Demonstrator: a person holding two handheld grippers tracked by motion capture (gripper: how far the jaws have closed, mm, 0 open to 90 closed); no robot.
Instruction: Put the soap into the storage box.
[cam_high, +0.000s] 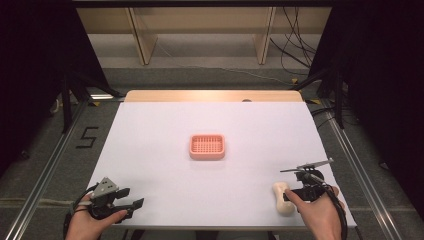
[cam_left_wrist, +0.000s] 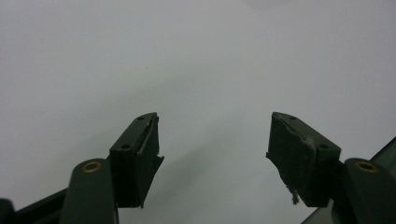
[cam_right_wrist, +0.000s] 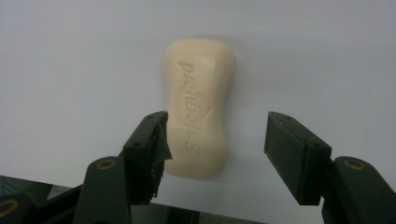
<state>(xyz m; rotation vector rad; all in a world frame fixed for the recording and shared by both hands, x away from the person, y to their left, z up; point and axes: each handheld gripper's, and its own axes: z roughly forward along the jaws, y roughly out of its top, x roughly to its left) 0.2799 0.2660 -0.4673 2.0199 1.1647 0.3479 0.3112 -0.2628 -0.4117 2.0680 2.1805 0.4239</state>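
Note:
A cream bar of soap (cam_right_wrist: 198, 107) with embossed lettering lies flat on the white table. In the high view the bar of soap (cam_high: 282, 199) sits near the front right edge. My right gripper (cam_right_wrist: 217, 128) is open and straddles the bar's near end: one jaw is close against its side, the other stands well clear. A hand holds the right gripper (cam_high: 292, 194) just right of the bar. A pink slotted soap dish (cam_high: 206, 146) rests mid-table. My left gripper (cam_high: 134, 196) is at the front left. Its jaws are open over bare table in the left gripper view (cam_left_wrist: 212, 126).
The white table (cam_high: 160, 130) ends close to both hands at the front. Wooden shelf legs (cam_high: 142, 40) and loose cables (cam_high: 295, 45) lie on the floor beyond the far edge. Black stands (cam_high: 67, 100) flank the table.

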